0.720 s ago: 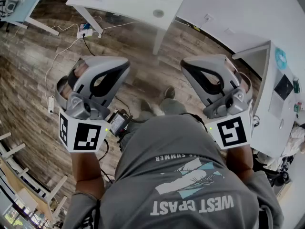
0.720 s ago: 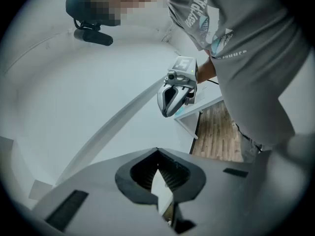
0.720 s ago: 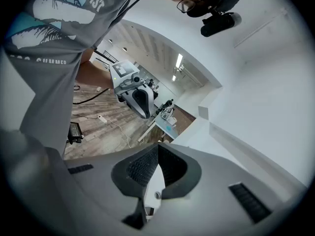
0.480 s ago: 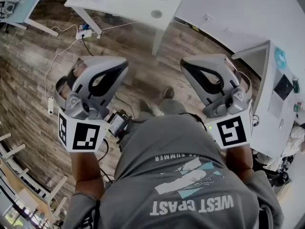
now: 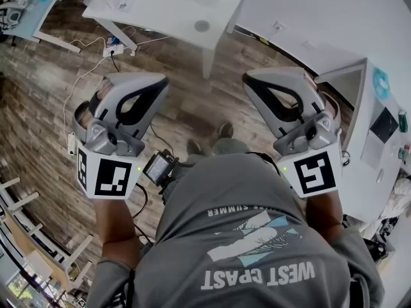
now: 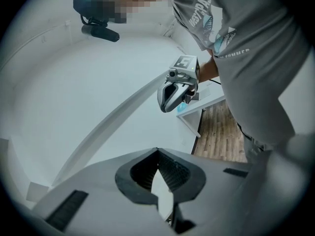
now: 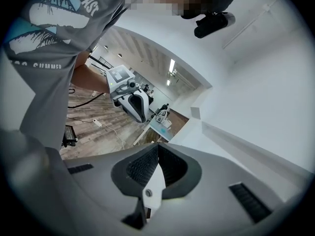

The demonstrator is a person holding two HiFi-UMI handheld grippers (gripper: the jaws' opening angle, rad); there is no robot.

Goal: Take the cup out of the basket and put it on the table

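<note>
Left gripper (image 6: 157, 151): ribbed dark fingers (image 6: 172, 173) apparently together.

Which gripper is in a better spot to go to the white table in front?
Left, but only just. The left gripper faces the middle of the white table ahead; the right gripper lines up with its end. Both are shut and empty, and no cup or basket shows.

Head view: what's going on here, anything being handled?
Nothing is being handled. A person stands on the wood floor holding the left gripper and right gripper out in front, both shut and empty. No cup or basket shows in any view. A white table stands ahead, so the task looks not yet started.
</note>
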